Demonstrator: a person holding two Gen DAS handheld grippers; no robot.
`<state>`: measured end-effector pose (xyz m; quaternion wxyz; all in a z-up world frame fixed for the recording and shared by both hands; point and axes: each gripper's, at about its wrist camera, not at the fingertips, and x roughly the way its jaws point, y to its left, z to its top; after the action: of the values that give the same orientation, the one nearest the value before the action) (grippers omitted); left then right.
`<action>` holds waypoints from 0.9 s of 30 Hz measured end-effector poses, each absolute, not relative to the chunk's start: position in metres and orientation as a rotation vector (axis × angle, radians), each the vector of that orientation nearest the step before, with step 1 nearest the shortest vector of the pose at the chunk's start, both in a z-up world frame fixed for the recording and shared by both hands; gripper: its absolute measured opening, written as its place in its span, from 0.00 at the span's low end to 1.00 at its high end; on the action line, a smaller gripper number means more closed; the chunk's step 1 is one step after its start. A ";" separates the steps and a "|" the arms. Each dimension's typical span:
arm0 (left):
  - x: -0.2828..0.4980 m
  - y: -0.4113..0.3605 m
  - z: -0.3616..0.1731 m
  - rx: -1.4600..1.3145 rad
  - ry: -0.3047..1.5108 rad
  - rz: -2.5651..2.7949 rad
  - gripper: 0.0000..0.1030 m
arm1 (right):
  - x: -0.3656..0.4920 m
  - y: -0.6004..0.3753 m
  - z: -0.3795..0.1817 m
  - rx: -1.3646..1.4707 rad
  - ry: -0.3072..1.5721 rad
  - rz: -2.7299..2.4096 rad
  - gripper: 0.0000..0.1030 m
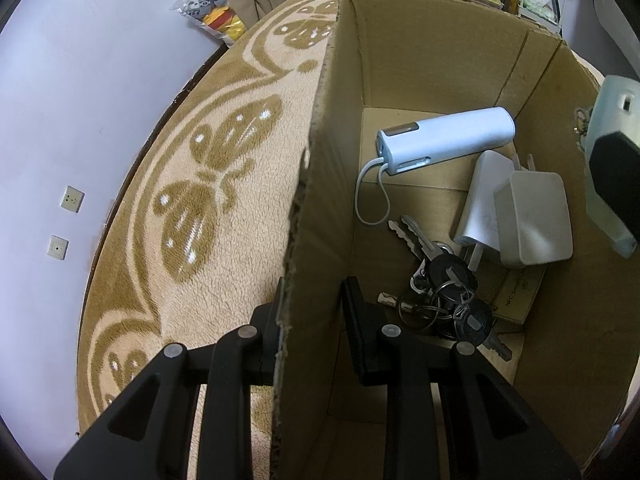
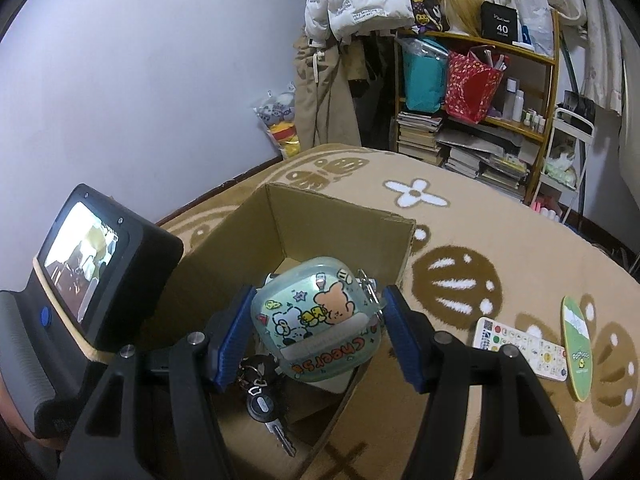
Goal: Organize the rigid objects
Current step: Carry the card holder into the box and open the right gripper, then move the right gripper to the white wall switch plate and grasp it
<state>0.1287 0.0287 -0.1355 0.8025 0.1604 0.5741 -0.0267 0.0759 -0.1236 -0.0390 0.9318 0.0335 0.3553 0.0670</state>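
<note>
A cardboard box (image 1: 420, 56) stands on the patterned rug. My left gripper (image 1: 312, 320) straddles the box's left wall (image 1: 316, 208), one finger outside and one inside; whether it clamps the wall is unclear. Inside lie a light blue power bank (image 1: 448, 136), two white chargers (image 1: 528, 216) and a bunch of keys (image 1: 444, 292). In the right wrist view my right gripper (image 2: 316, 336) is shut on a pale green cartoon case (image 2: 316, 324), held above the box (image 2: 340, 208). The keys also show below it in that view (image 2: 260, 396).
A white remote (image 2: 520, 348) and a green oval card (image 2: 576, 340) lie on the rug right of the box. A shelf of books and bags (image 2: 476, 120) stands behind. The other gripper's screen unit (image 2: 92, 264) sits at the left. A toy bag (image 1: 212, 8) leans on the wall.
</note>
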 end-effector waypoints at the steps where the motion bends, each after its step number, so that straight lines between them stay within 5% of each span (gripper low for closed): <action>1: 0.129 0.029 -0.136 0.342 1.231 -0.058 0.24 | 0.075 -0.124 -0.039 0.070 0.727 0.138 0.66; 11: 0.129 0.028 -0.136 0.341 1.232 -0.057 0.24 | 0.074 -0.123 -0.034 0.059 0.695 0.128 0.69; 18: 0.130 0.029 -0.137 0.340 1.238 -0.056 0.25 | 0.067 -0.144 -0.027 0.099 0.668 0.052 0.88; 27: 0.130 0.028 -0.138 0.344 1.239 -0.054 0.25 | 0.049 -0.202 -0.038 0.139 0.721 -0.125 0.93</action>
<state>0.1300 0.0276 -0.1375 0.8000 0.1605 0.5776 -0.0254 0.0490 -0.2017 -0.0384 0.9315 0.0678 0.3520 -0.0610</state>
